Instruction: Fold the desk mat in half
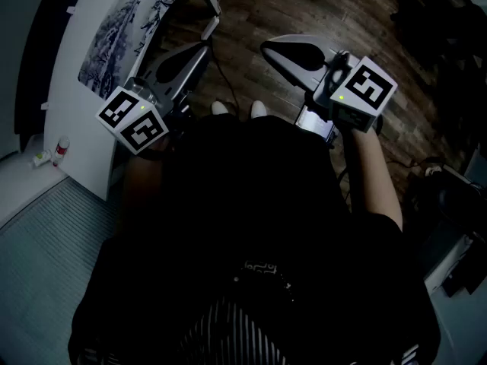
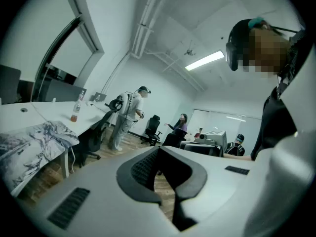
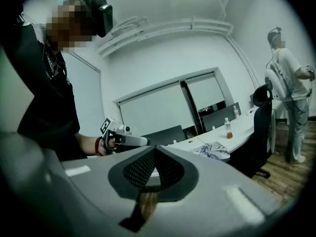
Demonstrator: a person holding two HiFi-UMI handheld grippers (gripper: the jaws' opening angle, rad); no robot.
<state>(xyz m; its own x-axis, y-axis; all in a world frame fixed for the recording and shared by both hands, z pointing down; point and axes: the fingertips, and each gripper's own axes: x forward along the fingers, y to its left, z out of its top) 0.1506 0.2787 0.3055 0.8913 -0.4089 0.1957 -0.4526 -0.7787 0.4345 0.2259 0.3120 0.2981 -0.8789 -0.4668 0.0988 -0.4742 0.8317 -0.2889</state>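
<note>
Fold not started. Both grippers are held near the person's body, well apart from the desk mat [image 1: 125, 29].
- left gripper [image 1: 186, 59]: jaws together, nothing between them.
- right gripper [image 1: 285, 52]: same, closed and empty.

The mat lies on the white desk [image 1: 76, 120], upper left in the head view, ink-print side up. The left gripper view shows it rumpled, with one end drooping over the desk edge.

My read for the step:
- Step up to the desk and open both jaws before reaching in.
- Pinch the two corners of one short edge (the drooping end looks easiest to get a pad under).
- Lift both together, carry them across to the far edge, and match corners before letting go.
- An uneven lift likely skews the fold. A soft mat probably sags in the middle, so keep tension between the grippers.

Containers: one bottle [image 2: 75, 113] stands on the desk, further along and apart from the mat. Its lower part looks orange; liquid or label, can't tell. Keep the sweep clear of it. No other container I can make out.
</note>
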